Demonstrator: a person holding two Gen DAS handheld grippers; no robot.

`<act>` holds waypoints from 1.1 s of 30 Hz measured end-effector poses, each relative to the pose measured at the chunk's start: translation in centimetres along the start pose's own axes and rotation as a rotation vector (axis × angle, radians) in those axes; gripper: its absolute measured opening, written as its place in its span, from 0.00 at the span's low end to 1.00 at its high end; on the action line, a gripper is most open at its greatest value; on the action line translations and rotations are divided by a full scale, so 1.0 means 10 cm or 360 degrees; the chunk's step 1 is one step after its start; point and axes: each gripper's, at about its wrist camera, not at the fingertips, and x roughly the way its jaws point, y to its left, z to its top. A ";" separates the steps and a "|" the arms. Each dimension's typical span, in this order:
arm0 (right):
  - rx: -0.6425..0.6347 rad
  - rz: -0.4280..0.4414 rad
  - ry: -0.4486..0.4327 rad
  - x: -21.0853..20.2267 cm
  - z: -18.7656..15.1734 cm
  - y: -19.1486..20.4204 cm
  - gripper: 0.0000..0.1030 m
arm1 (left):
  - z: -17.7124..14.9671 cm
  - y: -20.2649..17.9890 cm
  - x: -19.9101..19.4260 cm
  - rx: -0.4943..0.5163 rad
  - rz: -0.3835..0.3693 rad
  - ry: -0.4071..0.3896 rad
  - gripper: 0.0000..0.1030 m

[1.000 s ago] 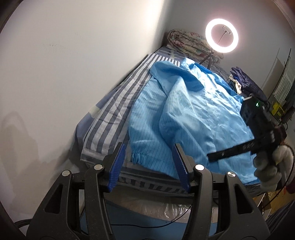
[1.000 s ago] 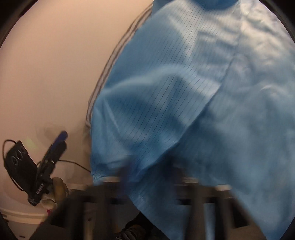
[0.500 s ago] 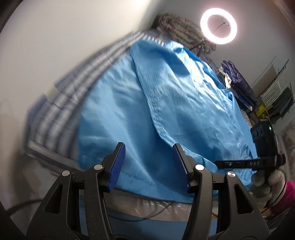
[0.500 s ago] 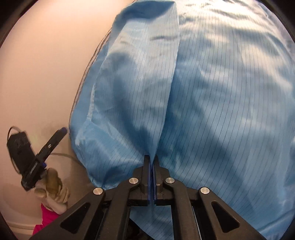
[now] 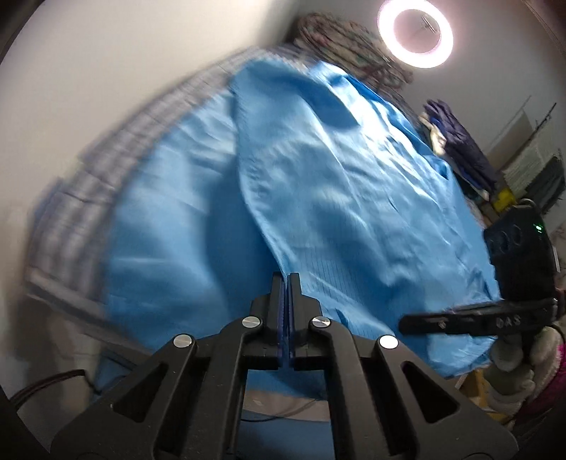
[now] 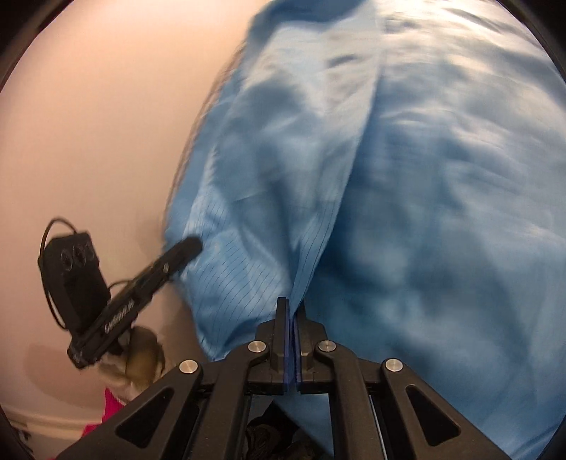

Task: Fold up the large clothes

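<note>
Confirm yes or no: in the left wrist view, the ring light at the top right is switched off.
No. The ring light glows bright white above the far end of the blue garment.

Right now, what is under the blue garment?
A striped bedsheet shows past the blue garment along its wall-side edge; the bed surface beneath the garment itself is covered and cannot be seen.

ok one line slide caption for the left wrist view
Left gripper pinched shut on the blue garment's edge, striped bed beneath.
</note>
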 end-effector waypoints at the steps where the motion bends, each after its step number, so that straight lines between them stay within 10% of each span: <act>1: -0.0035 0.0009 0.0015 0.02 -0.01 0.06 0.00 | 0.01 0.08 -0.11 0.0024 0.0064 -0.0040 0.00; 14: -0.0470 -0.0083 0.0210 0.74 0.08 0.94 0.00 | -0.01 0.74 -0.17 0.0014 0.0391 -0.0039 0.00; 20: -0.0490 -0.0096 0.0208 0.54 0.02 1.02 0.09 | -0.01 0.63 -0.06 0.0111 0.0446 -0.0050 0.00; 22: -0.0494 -0.0074 0.0174 0.42 0.03 1.03 0.28 | -0.04 0.64 -0.10 0.0151 0.0502 -0.0068 0.00; 27: -0.0486 -0.0108 -0.0022 0.01 0.22 0.81 0.28 | -0.08 0.70 -0.17 0.0168 0.0492 -0.0060 0.00; 33: -0.0533 -0.0347 -0.0228 0.06 0.70 0.74 0.28 | 0.02 0.64 -0.36 0.0131 0.0390 -0.0149 0.47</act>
